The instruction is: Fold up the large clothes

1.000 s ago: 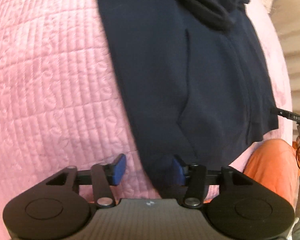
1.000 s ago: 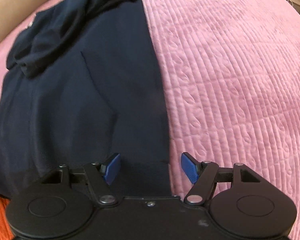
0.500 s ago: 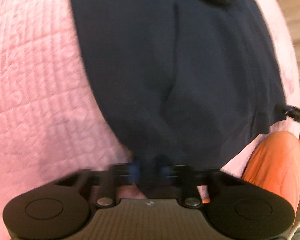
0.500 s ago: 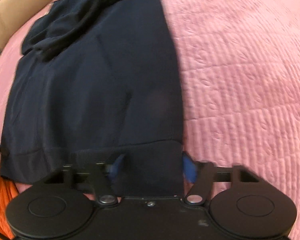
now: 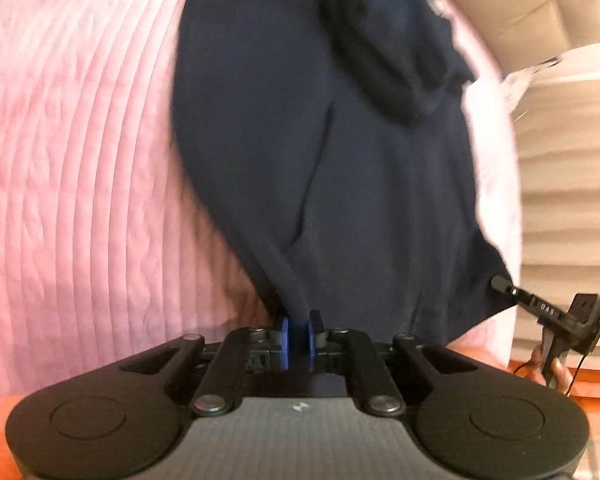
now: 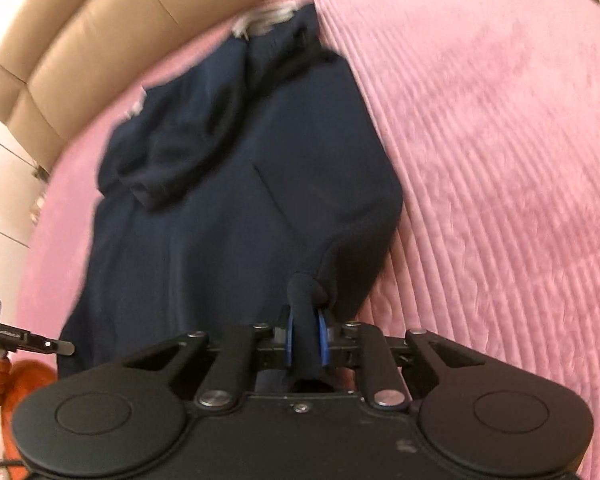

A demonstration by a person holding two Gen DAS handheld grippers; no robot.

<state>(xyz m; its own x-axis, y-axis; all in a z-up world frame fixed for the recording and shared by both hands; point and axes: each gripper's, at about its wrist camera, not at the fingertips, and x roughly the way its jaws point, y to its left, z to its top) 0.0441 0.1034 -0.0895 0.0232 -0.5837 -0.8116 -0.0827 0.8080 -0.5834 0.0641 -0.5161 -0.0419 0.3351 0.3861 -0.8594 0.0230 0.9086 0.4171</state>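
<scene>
A large navy garment point(image 5: 340, 160) lies flat on a pink quilted bedspread point(image 5: 80, 160), with a sleeve or hood bunched at its far end point(image 6: 172, 160). My left gripper point(image 5: 298, 338) is shut on the near hem at the garment's left corner, and a fold of cloth rises from its blue pads. My right gripper point(image 6: 308, 340) is closing, its pads pressing a bunched roll of hem point(image 6: 306, 292) at the right corner. Both corners are lifted a little off the bed.
A beige padded headboard point(image 6: 100, 40) runs along the bed's far side. The pink bedspread point(image 6: 500, 160) stretches wide to the right of the garment. Orange fabric point(image 6: 32, 380) and a hand on the other gripper's handle show at the near edge.
Both grippers went from open over the hem to shut on it. The hem corners have lifted and bunched, and both views have tilted up toward the headboard.
</scene>
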